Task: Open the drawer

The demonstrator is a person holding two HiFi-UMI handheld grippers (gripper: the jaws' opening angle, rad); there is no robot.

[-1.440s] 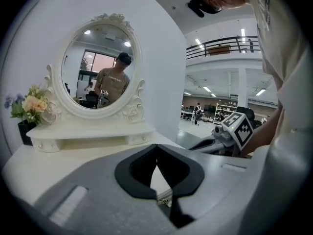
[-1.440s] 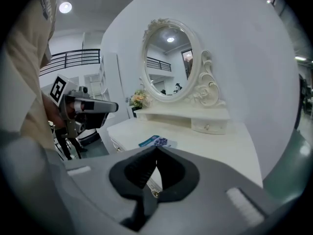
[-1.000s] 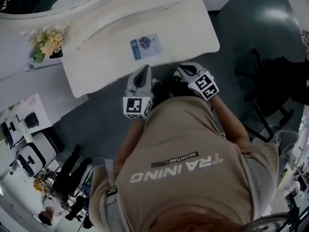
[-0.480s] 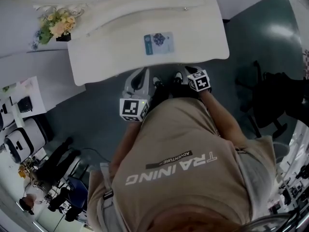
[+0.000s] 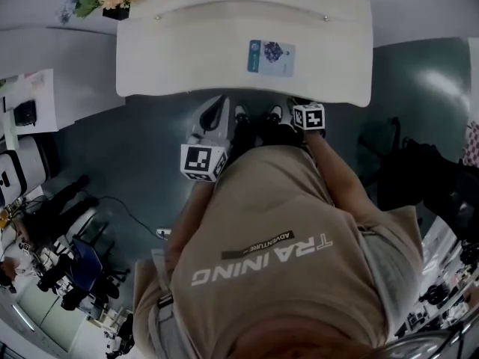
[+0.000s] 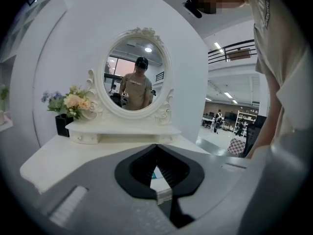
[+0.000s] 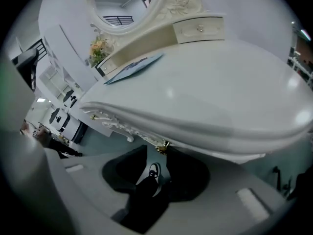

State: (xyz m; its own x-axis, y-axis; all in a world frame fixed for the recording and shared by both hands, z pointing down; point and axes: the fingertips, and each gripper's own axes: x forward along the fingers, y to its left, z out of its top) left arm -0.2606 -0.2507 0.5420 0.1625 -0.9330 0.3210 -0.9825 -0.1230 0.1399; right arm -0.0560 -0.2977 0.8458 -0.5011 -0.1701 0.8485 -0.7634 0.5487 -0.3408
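Tongs of the right gripper (image 7: 154, 153) are opening beneath the worktop's (image 7: 210, 92) front edge, gold knob (image 7: 163, 145) at their tips, ungripped. Left gripper's (image 6: 156, 146) tongs meet, empty, by that edge.

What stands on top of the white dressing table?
A printed card, a flower bouquet and an oval mirror on its drawer base. What is behind that base is covered.
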